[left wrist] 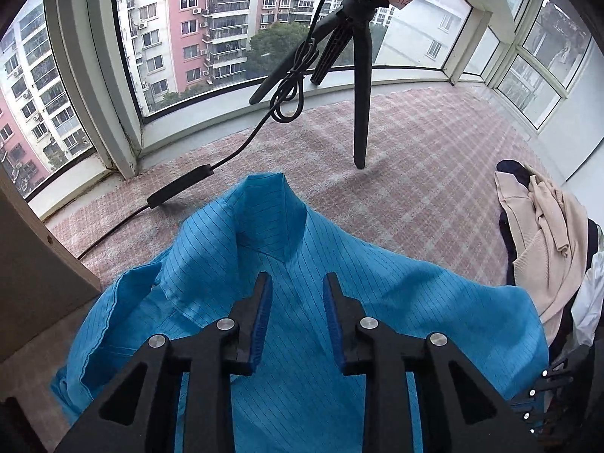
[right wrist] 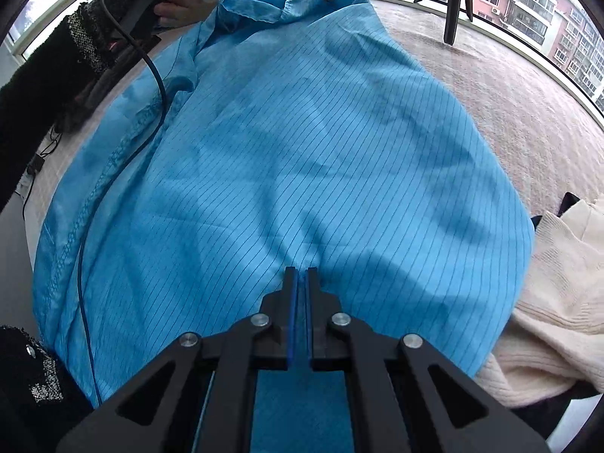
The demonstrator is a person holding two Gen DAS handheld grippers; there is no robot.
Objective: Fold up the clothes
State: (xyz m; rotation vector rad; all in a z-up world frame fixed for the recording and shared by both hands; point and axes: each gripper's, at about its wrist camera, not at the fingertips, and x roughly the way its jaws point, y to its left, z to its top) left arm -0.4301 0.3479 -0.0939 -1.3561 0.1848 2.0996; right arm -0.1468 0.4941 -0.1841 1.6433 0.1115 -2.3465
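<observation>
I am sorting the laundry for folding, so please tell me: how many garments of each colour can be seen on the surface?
Blue striped garment: 1
Cream or beige knit garment: 1
Dark garment, partly hidden under the beige one: 1
White garment, only an edge visible: 1
Total: 4, though the pile may hide more.

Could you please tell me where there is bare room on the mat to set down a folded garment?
Bare checked mat lies between the blue garment, the tripod and the windows. The right side is crowded by the beige clothes pile; the cable crosses the left.
</observation>
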